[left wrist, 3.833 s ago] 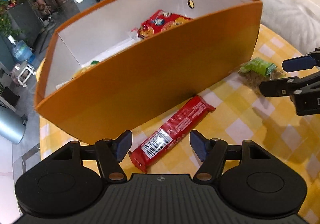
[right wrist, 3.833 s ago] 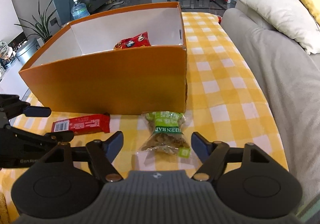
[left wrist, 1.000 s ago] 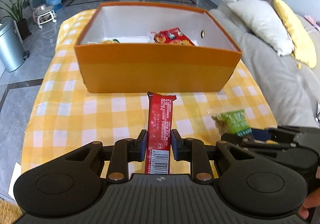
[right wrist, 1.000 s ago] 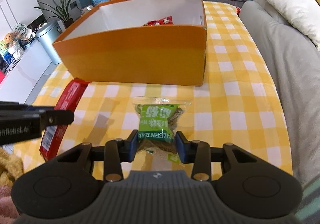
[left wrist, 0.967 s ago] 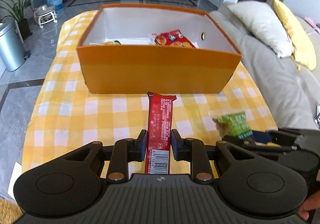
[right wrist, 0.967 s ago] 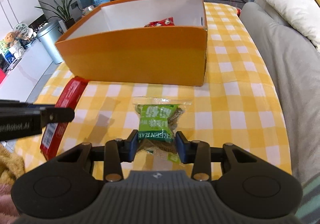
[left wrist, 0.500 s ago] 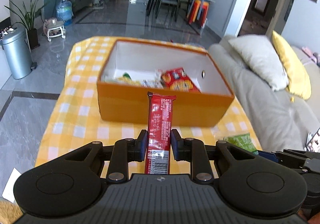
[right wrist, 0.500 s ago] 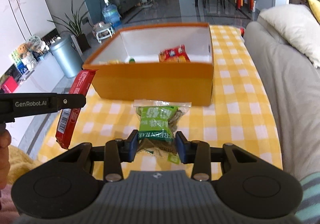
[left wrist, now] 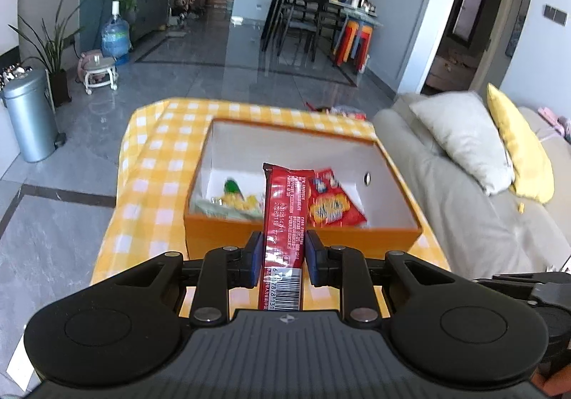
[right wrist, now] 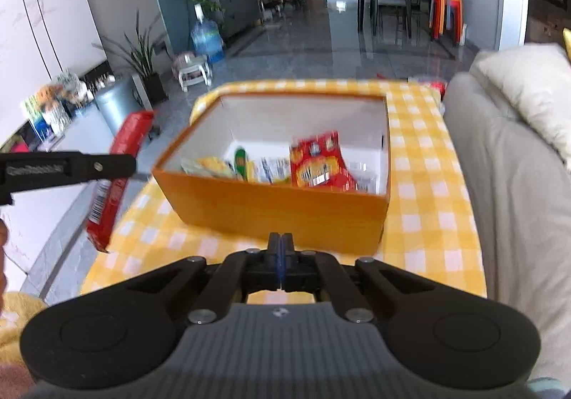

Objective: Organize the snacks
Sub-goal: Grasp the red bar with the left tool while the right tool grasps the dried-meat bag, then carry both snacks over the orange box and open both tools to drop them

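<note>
My left gripper (left wrist: 280,258) is shut on a long red snack bar (left wrist: 283,220) and holds it high above the table, in front of the orange box (left wrist: 303,242). The bar also shows in the right wrist view (right wrist: 117,178), hanging from the left gripper's fingers (right wrist: 89,167). My right gripper (right wrist: 281,258) is fully shut with nothing between its fingers; the green snack packet is out of view. The orange box (right wrist: 271,210) holds a red cracker bag (right wrist: 317,163) and several yellow and green packets (right wrist: 235,167).
The box stands on a table with a yellow checked cloth (right wrist: 424,206). A grey sofa (right wrist: 510,185) with a white pillow (left wrist: 460,138) and a yellow pillow (left wrist: 517,149) runs along the right. A metal bin (left wrist: 30,117) and plants stand on the floor at left.
Both grippers have risen well above the table. The left still holds the red bar. The right gripper's fingers have closed fully and the green packet no longer shows between them.
</note>
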